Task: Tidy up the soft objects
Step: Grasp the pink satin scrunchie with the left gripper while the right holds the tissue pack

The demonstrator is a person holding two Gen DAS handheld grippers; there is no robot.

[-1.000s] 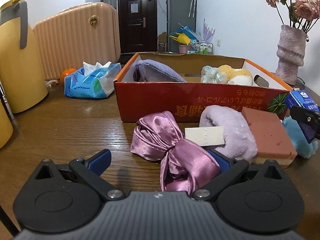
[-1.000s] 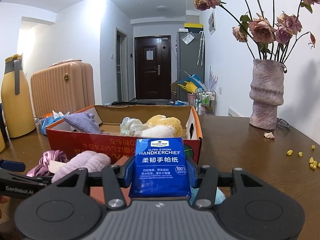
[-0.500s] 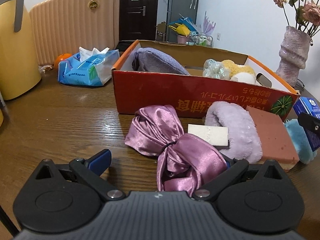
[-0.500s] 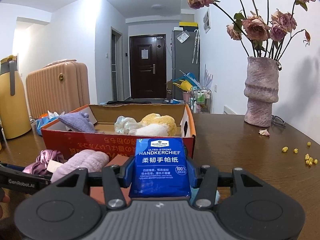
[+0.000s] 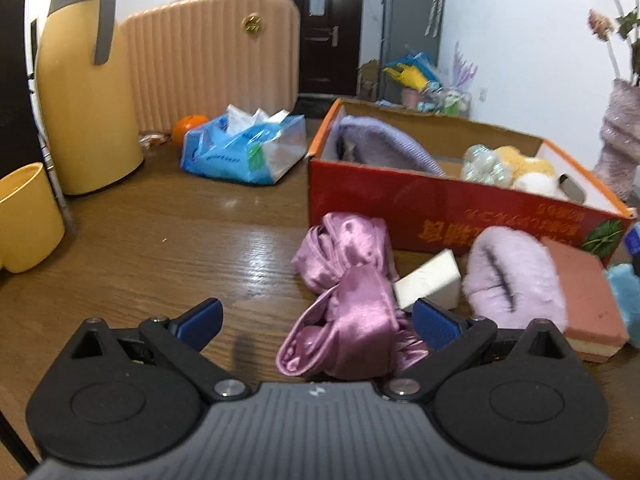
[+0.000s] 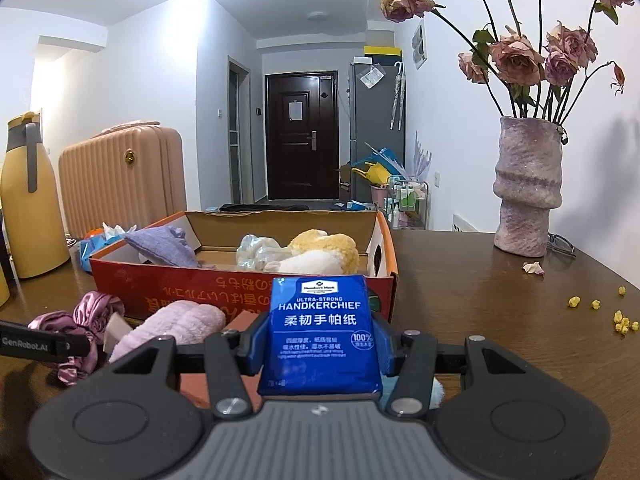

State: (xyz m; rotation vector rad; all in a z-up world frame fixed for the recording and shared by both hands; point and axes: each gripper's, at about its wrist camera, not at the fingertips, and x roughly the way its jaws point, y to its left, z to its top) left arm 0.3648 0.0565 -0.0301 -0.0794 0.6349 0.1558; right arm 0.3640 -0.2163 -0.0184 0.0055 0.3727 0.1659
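My left gripper [image 5: 316,318] is open, its jaws wide apart around the near end of a pink satin scrunchie [image 5: 348,292] lying on the wooden table. My right gripper [image 6: 320,344] is shut on a blue handkerchief tissue pack [image 6: 322,332], held upright in front of the red cardboard box [image 6: 240,292]. The box [image 5: 440,204] holds a purple cloth [image 5: 380,144], a clear scrunchie and a yellow-white plush [image 5: 520,168]. A lilac fluffy slipper [image 5: 512,280], a white sponge [image 5: 428,280] and a pink sponge block [image 5: 584,296] lie before the box.
A blue tissue bag [image 5: 244,148], an orange, a yellow thermos [image 5: 84,92] and a yellow cup [image 5: 28,216] stand at the left. A beige suitcase [image 5: 212,52] is behind. A vase of dried roses [image 6: 528,188] stands at the right, with yellow crumbs [image 6: 620,316] on the table.
My left gripper has swung leftward and shifted so the scrunchie's near end now lies between its open jaws. The right gripper with the tissue pack has risen slightly and stayed shut.
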